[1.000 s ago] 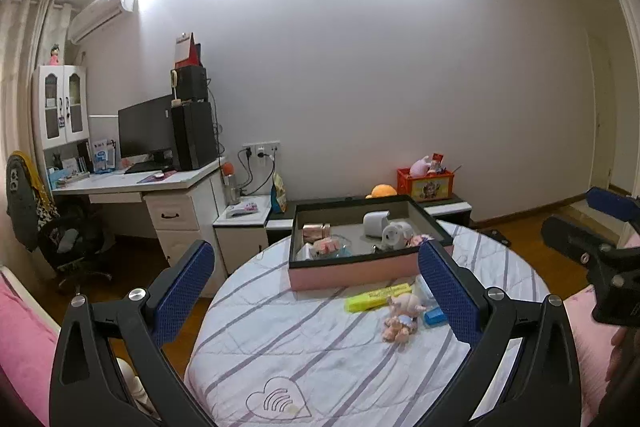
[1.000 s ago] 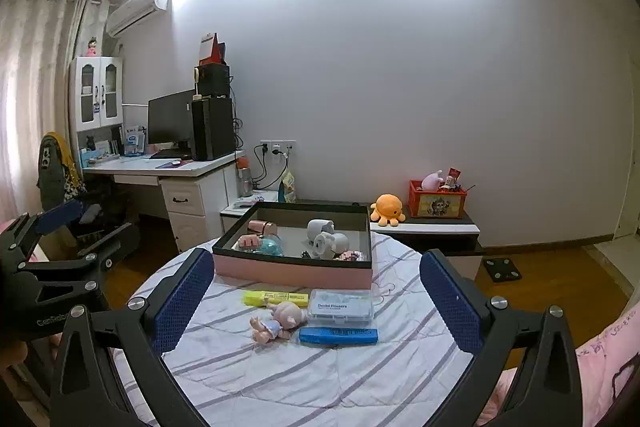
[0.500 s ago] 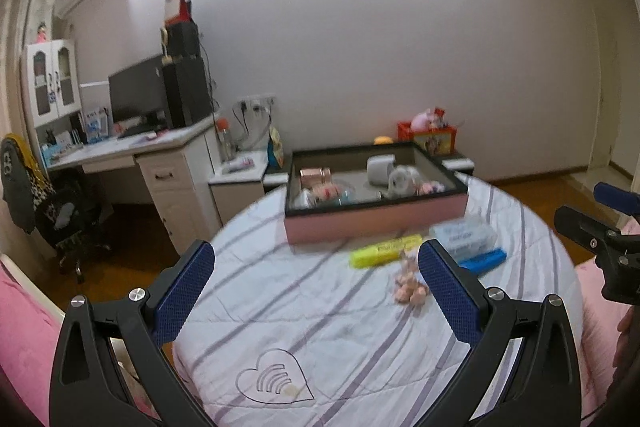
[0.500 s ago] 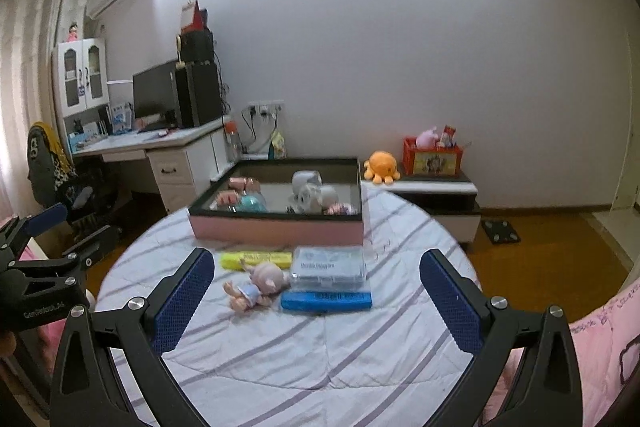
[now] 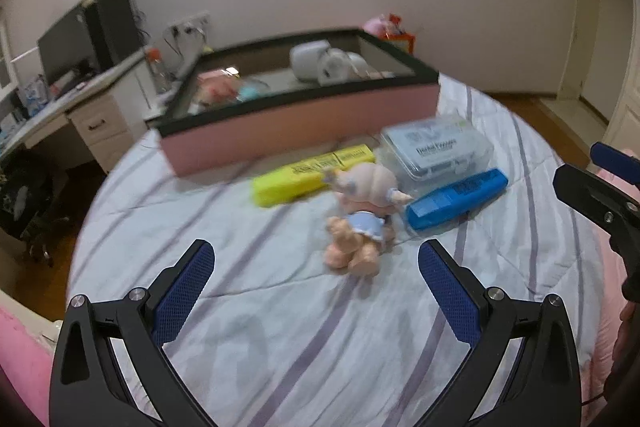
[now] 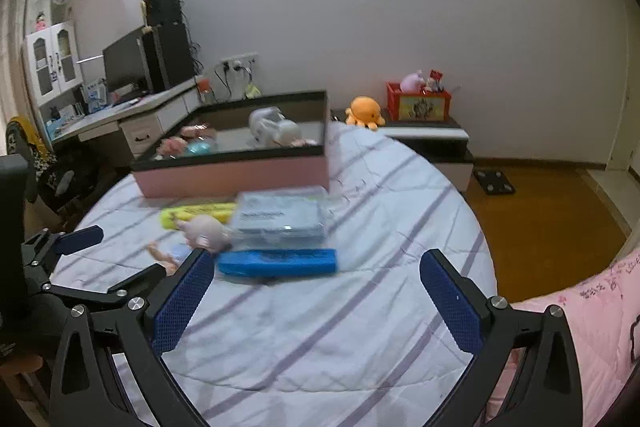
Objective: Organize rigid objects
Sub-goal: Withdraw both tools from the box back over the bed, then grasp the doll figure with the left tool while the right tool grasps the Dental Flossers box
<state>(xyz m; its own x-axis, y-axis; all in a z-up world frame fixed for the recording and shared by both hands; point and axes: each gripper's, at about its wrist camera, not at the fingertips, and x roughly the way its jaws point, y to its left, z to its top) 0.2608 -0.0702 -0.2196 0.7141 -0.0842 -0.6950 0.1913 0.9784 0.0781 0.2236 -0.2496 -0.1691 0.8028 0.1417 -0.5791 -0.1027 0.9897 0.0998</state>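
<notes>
On the round striped table lie a small doll [image 5: 360,219] [image 6: 200,231], a yellow marker box [image 5: 312,173] [image 6: 196,214], a clear plastic case [image 5: 436,147] [image 6: 280,217] and a blue flat box [image 5: 456,199] [image 6: 278,262]. Behind them stands a pink tray with a black rim [image 5: 296,123] [image 6: 232,173] holding several small items. My left gripper [image 5: 316,291] is open, just short of the doll. My right gripper [image 6: 316,299] is open, with the blue box just beyond its left fingertip. Each gripper shows at the edge of the other's view.
A desk with a monitor [image 6: 124,67] and a black chair [image 5: 24,195] stand to the left. A low cabinet with an orange octopus toy [image 6: 365,111] and a red box [image 6: 418,103] is behind the table. Pink bedding [image 6: 580,331] lies at the right.
Both grippers have come down and forward toward the objects on the table, which now look larger and nearer. Both stay open with nothing held.
</notes>
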